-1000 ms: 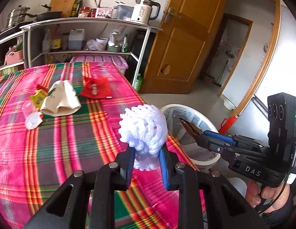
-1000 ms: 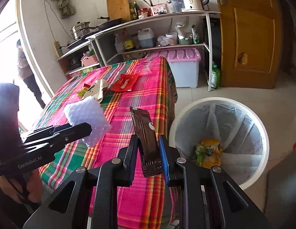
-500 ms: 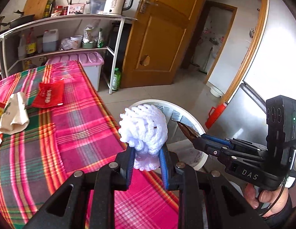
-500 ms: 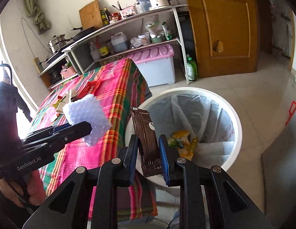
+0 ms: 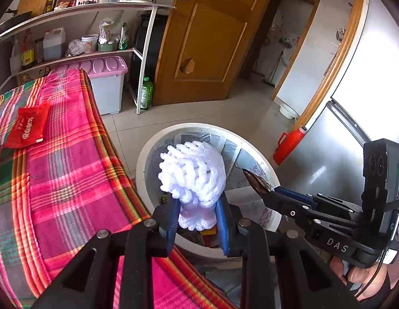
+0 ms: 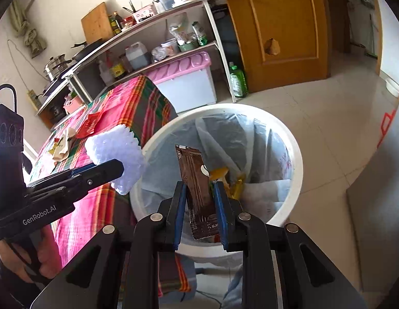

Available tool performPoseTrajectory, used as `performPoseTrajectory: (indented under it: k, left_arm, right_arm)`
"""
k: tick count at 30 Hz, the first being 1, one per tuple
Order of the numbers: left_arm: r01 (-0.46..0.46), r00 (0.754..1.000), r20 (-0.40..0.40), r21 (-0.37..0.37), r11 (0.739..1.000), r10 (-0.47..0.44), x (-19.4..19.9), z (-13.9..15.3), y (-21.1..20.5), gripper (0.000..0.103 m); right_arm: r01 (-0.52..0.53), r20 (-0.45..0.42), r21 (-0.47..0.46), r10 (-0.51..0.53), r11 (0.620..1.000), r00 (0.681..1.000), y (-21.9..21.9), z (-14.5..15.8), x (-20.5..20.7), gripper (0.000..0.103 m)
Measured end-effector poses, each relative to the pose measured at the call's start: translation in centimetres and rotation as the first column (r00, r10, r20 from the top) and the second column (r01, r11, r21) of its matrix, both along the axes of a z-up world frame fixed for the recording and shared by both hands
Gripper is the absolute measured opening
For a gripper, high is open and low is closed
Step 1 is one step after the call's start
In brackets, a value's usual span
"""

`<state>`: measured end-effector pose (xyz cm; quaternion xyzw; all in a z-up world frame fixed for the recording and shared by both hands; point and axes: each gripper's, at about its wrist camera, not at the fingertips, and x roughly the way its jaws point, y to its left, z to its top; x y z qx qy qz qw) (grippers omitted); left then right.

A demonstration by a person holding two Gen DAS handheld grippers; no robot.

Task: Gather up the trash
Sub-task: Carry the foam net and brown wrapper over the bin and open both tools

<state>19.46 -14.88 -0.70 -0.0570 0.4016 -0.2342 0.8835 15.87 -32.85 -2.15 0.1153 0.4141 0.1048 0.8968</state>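
Observation:
My left gripper (image 5: 196,209) is shut on a white foam fruit net (image 5: 193,173) and holds it over the near rim of a round white trash bin (image 5: 144,159) lined with a grey bag. My right gripper (image 6: 199,193) is shut on a brown snack wrapper (image 6: 196,180) and holds it upright over the same bin (image 6: 297,154). Yellow wrappers (image 6: 225,177) lie in the bin. The right gripper shows in the left wrist view (image 5: 261,189); the left gripper and its net (image 6: 117,154) show in the right wrist view.
The table with a pink plaid cloth (image 5: 58,180) stands left of the bin; a red packet (image 5: 27,126) and more trash (image 6: 61,144) lie on it. Behind are a metal shelf (image 5: 145,59), a pink-lidded box (image 5: 104,82), a green bottle (image 5: 146,97) and a wooden door (image 5: 209,41).
Both grippers have moved right, off the table and over the bin, each still holding its piece. The bin now lies directly under both.

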Motion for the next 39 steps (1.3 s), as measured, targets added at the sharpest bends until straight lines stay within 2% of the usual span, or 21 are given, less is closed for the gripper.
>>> performPoseTrajectory:
  k: [9,16,19,23,26,39]
  left_arm:
    - [0.013,0.997,-0.08,-0.022,1.0,-0.015,1.3,-1.4,-0.8,0.041]
    - [0.011,0.996,-0.083,-0.041,0.999,-0.015,1.3,-1.3,-0.6,0.046]
    - [0.01,0.997,-0.08,-0.047,0.999,-0.013,1.2,-1.2,-0.3,0.048]
    - [0.001,0.998,-0.07,-0.055,0.998,-0.005,1.0,-0.9,0.1,0.063]
    - [-0.002,0.998,-0.065,-0.062,0.998,-0.002,0.8,-0.6,0.4,0.067]
    - [-0.057,0.998,0.01,-0.084,0.995,0.058,-1.9,1.7,3.4,0.068]
  right_arm:
    - [0.024,-0.022,0.006,-0.024,1.0,0.999,-0.7,-0.8,0.9,0.024]
    - [0.022,-0.006,0.007,-0.022,1.0,1.0,-0.7,-0.4,0.5,0.026]
    - [0.023,0.008,0.008,-0.023,1.0,1.0,-0.8,0.1,0.2,0.03]
    - [0.024,0.019,0.006,-0.024,1.0,1.0,-0.7,0.7,-0.1,0.032]
    - [0.022,0.028,0.005,-0.022,1.0,0.999,-0.6,1.0,-0.3,0.033]
    - [-0.018,0.086,0.001,0.018,1.0,0.996,1.3,3.3,-1.9,0.033]
